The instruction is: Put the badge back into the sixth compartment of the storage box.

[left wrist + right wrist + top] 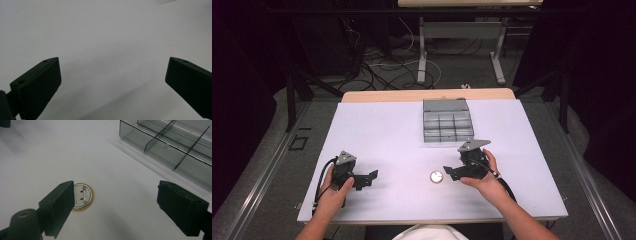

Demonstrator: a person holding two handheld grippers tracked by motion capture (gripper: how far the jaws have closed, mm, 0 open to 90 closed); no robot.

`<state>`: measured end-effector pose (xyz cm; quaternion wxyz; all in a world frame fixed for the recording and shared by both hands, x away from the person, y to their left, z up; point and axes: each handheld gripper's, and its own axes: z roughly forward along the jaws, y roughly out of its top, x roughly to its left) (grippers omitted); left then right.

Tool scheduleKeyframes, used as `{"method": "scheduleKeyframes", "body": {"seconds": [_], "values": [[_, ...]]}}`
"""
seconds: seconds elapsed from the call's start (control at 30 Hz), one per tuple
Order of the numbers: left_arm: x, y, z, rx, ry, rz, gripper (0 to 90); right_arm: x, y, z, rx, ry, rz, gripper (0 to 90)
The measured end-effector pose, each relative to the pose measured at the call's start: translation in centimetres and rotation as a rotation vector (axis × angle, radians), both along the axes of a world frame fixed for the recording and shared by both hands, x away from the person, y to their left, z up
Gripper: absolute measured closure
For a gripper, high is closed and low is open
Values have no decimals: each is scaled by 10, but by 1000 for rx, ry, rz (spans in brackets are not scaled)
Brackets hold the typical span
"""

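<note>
While the right gripper (115, 205) hangs with jaws wide and empty, the pin badge (83, 196) lies pin-side up on the table (377, 130), beside one jaw. Risk: flat badge skids from closing pads. Left gripper (112, 82): wide, idle.

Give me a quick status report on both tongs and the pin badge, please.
Left tongs open, idle over bare table. Right tongs open, nothing held. Pin badge lies pin-side up beside one jaw, untouched. Compartment box beyond; nothing in the way.
</note>
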<state>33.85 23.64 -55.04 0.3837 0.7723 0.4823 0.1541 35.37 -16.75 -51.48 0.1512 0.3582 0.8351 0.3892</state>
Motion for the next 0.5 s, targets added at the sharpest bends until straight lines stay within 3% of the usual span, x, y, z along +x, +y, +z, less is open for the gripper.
{"method": "scheduleKeyframes", "body": {"seconds": [0.03, 0.1, 0.5], "values": [[0, 0, 0, 1, 1, 0, 8, -1, 1, 0, -5, 18, 0, 146], [0, 0, 0, 1, 1, -1, 8, 0, 2, -1, -1, 2, 5, 146], [0, 0, 0, 3, 3, -3, 8, 0, 15, -10, -25, 32, 36, 150]]}}
